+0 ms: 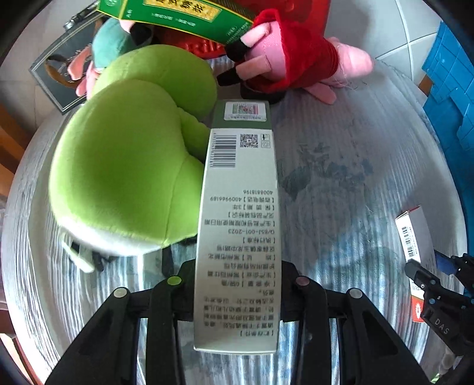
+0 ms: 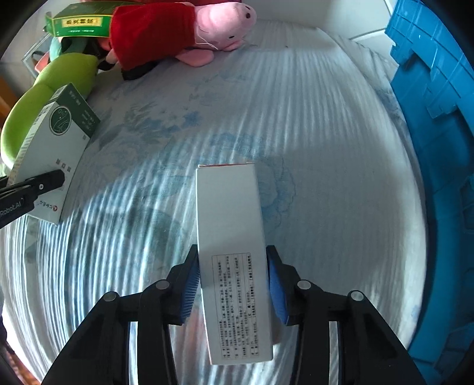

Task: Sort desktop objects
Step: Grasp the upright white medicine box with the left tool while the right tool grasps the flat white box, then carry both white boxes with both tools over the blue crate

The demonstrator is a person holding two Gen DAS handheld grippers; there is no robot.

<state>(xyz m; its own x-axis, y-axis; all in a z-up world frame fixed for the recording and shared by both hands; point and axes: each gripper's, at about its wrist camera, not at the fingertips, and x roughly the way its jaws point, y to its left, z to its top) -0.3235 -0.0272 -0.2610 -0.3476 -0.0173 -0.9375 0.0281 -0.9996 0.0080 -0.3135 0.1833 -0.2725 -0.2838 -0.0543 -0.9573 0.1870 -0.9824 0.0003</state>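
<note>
Left gripper [image 1: 237,296]: clamped on a green box [image 1: 240,231], pads pressing its two long sides near the close end.
Green box: long axis running straight away from the jaws; grey printed face up, dark green end farthest; seen from the right wrist, it stands tilted with its far end down near the cloth [image 2: 296,118].
Right gripper [image 2: 234,284]: blue pads [image 2: 189,290] at both long sides of a white box [image 2: 231,237]; left pad touching, right pad touching or a hair off, so grip likely but not certain.
White box: long axis also straight ahead; red-edged far end lowest, at or just above the cloth.
Key relation: blue crate [image 2: 429,148] close on the right, much nearer the right gripper than the left; open cloth between, nothing blocking. Probably the sorting bin, though its inside is out of view.
Left obstacle: green plush [image 1: 127,165] touching or just beside the green box's left side; likely to be dragged if that box swings left.
Farther: pig plush [image 2: 183,32] in a red dress, beyond the green plush.
Farthest: another green carton [image 2: 80,22] propped on the toys, and a dark flat pack [image 1: 56,74] at the far left edge.
</note>
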